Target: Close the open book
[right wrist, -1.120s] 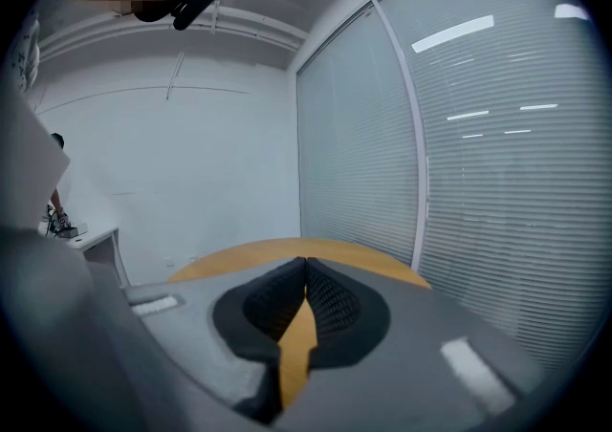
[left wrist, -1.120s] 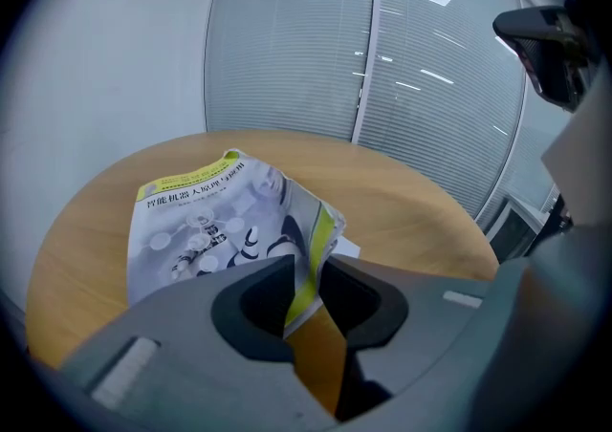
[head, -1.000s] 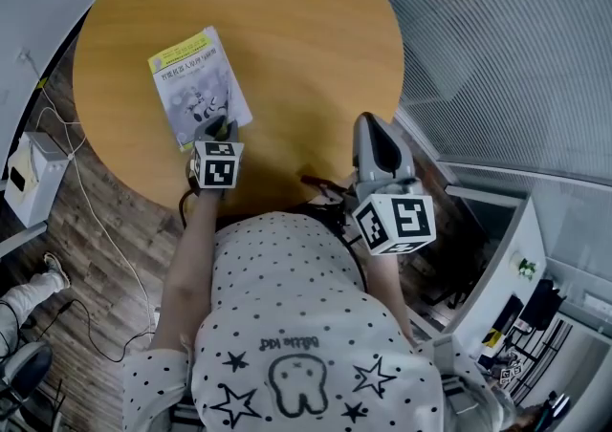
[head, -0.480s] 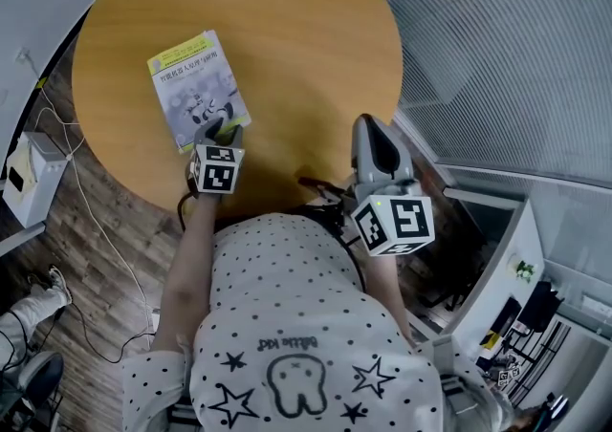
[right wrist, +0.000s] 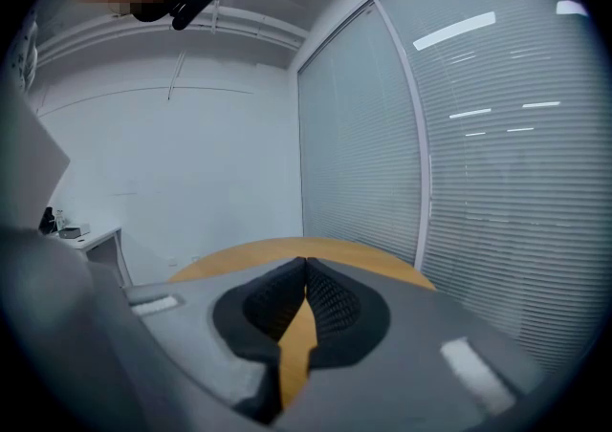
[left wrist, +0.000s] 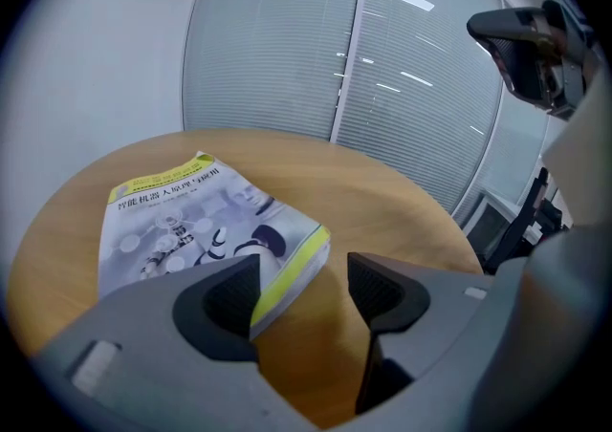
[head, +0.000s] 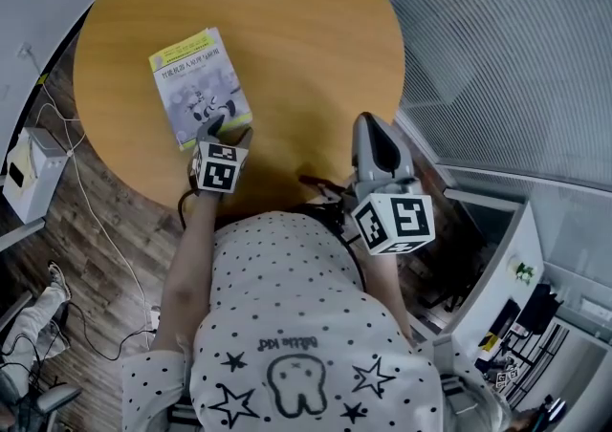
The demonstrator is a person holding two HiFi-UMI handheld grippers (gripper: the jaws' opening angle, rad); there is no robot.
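Left gripper [left wrist: 304, 289] has just opened, book [left wrist: 191, 215] corner between jaws.

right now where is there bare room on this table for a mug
The table is bare from the book's right edge across to the rim by the blinds, and beyond its far edge. Only the near left is crowded.

Head view steeply down over round table [head: 306, 48], left gripper view close above book [left wrist: 191, 220], right gripper view near-level toward blinds [right wrist: 478, 134], table shared.
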